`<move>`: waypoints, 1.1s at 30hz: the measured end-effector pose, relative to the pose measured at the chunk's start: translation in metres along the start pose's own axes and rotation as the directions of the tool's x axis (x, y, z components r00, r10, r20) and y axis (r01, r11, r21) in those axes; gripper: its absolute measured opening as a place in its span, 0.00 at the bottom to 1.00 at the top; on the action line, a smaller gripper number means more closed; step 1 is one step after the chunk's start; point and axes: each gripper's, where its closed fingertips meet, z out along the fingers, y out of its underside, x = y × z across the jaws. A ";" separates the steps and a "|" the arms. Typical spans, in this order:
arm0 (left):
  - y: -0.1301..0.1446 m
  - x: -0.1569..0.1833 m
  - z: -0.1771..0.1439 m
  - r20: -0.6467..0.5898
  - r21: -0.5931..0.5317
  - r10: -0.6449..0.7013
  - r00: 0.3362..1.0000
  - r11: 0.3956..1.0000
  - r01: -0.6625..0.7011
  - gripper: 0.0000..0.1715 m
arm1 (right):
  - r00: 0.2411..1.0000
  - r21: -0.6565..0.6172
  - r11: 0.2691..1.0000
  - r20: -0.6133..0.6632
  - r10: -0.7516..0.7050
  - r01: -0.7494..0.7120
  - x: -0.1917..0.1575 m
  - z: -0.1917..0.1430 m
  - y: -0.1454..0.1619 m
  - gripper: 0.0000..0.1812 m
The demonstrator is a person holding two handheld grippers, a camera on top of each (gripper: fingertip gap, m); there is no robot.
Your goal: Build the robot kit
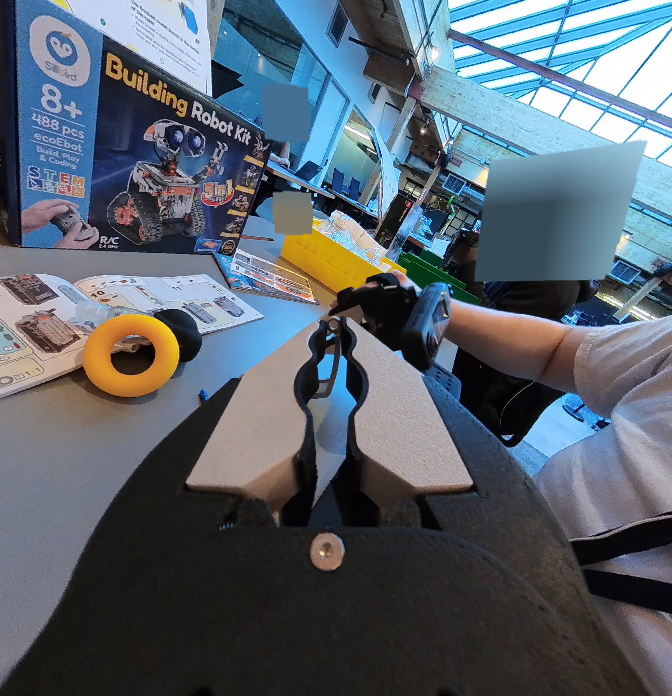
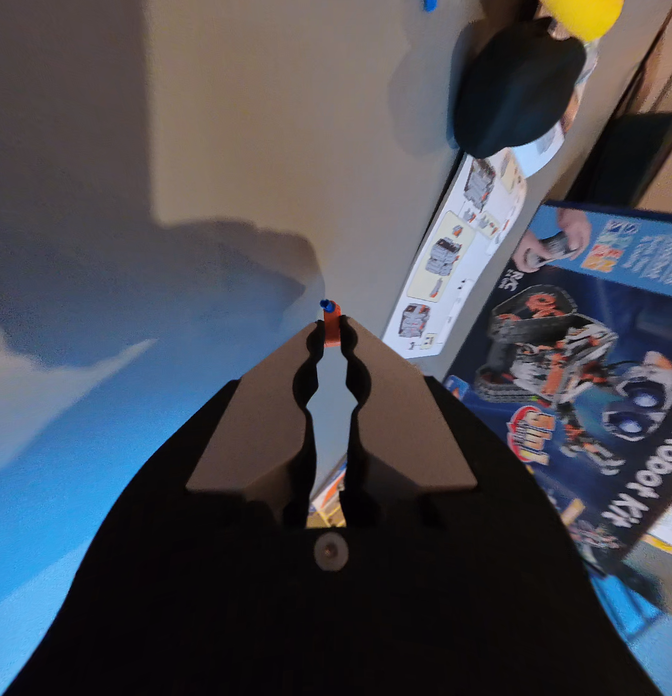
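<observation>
Grey table (image 1: 63, 470) under a skylit hall. Left claw (image 1: 336, 323) pinches a small grey ringed part (image 1: 333, 324); right claw (image 2: 331, 324) nips an orange brick (image 2: 331, 329) with blue pin — light, rigid, slippery. Beyond: yellow ring (image 1: 131, 356), instruction booklet (image 1: 100, 301), robot kit box (image 1: 138, 150).

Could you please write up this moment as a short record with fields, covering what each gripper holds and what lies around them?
left gripper: shut on a small grey piece, held above the grey table
right gripper: shut on an orange piece with a blue pin at its far end
near left gripper: yellow ring, black round object, open instruction booklet
behind: kit box, yellow tray
</observation>
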 end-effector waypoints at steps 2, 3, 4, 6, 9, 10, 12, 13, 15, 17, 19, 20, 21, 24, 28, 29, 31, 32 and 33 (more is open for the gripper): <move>-0.001 0.001 -0.001 -0.010 0.004 -0.003 1.000 1.000 0.003 0.03 | 0.995 0.000 0.997 -0.059 -0.077 0.077 0.000 0.000 0.000 0.04; -0.002 0.002 -0.001 -0.017 0.005 -0.004 1.000 1.000 0.004 0.03 | 0.989 -0.006 0.994 -0.096 -0.113 0.113 0.000 0.001 0.001 0.04; -0.002 0.003 -0.001 -0.021 0.004 -0.004 1.000 1.000 0.004 0.03 | 0.983 -0.016 0.989 -0.116 -0.145 0.144 -0.001 0.001 0.003 0.04; -0.002 0.004 0.000 -0.028 0.002 -0.001 1.000 1.000 0.001 0.03 | 0.975 -0.032 0.984 -0.135 -0.176 0.174 -0.004 0.003 0.007 0.04; -0.002 0.007 0.003 -0.044 -0.004 -0.002 0.999 1.000 0.002 0.03 | 0.977 -0.030 0.985 -0.127 -0.170 0.167 -0.009 0.006 0.009 0.04; -0.002 0.008 0.004 -0.046 -0.006 -0.001 0.999 1.000 0.001 0.03 | 0.978 -0.028 0.987 -0.128 -0.163 0.161 -0.009 0.007 0.009 0.04; -0.002 0.009 0.005 -0.047 -0.013 0.003 0.999 1.000 -0.003 0.03 | 0.980 -0.017 0.988 -0.131 -0.153 0.152 -0.009 0.008 0.008 0.04; -0.001 0.010 0.005 -0.048 -0.014 0.004 0.999 1.000 -0.004 0.03 | 0.981 -0.010 0.989 -0.125 -0.146 0.146 -0.010 0.008 0.008 0.06; -0.001 0.011 0.004 -0.047 -0.017 0.004 0.999 1.000 -0.004 0.03 | 0.986 0.019 0.993 -0.122 -0.110 0.113 -0.011 0.006 0.006 0.07; -0.001 0.012 0.002 -0.045 -0.021 0.003 0.999 1.000 -0.004 0.03 | 0.994 0.077 0.996 -0.102 -0.026 0.034 -0.010 0.001 0.002 0.11; -0.001 0.013 0.001 -0.047 -0.023 0.001 0.999 1.000 -0.002 0.03 | 0.992 0.133 0.985 -0.045 0.114 -0.107 -0.009 -0.005 0.004 0.13; -0.001 0.014 0.001 -0.049 -0.024 0.002 0.999 1.000 -0.003 0.03 | 0.981 0.163 0.968 0.003 0.195 -0.193 -0.009 -0.008 0.006 0.14; -0.001 0.014 0.001 -0.050 -0.025 0.002 0.999 1.000 -0.004 0.03 | 0.957 0.192 0.937 0.060 0.285 -0.291 -0.009 -0.010 0.009 0.14; -0.001 0.016 0.003 -0.061 -0.024 -0.001 0.998 1.000 0.000 0.03 | 0.790 0.265 0.747 0.279 0.546 -0.610 -0.009 -0.010 0.013 0.14; 0.001 0.019 0.008 -0.074 -0.045 -0.004 0.997 0.999 0.001 0.03 | 0.577 0.271 0.515 0.491 0.653 -0.813 -0.010 -0.004 0.009 0.14; 0.001 0.020 0.008 -0.071 -0.049 -0.002 0.997 0.999 -0.002 0.03 | 0.551 0.265 0.490 0.520 0.652 -0.830 -0.011 -0.004 0.008 0.14; 0.001 0.020 0.007 -0.068 -0.052 0.002 0.998 0.999 -0.005 0.03 | 0.510 0.251 0.452 0.550 0.661 -0.856 -0.010 -0.002 0.008 0.13; 0.001 0.020 0.007 -0.066 -0.053 0.001 0.998 0.999 -0.005 0.03 | 0.495 0.247 0.437 0.563 0.662 -0.865 -0.009 -0.002 0.008 0.12; 0.001 0.020 0.006 -0.064 -0.056 0.001 0.998 0.998 -0.005 0.03 | 0.483 0.248 0.422 0.574 0.661 -0.872 -0.008 -0.002 0.008 0.11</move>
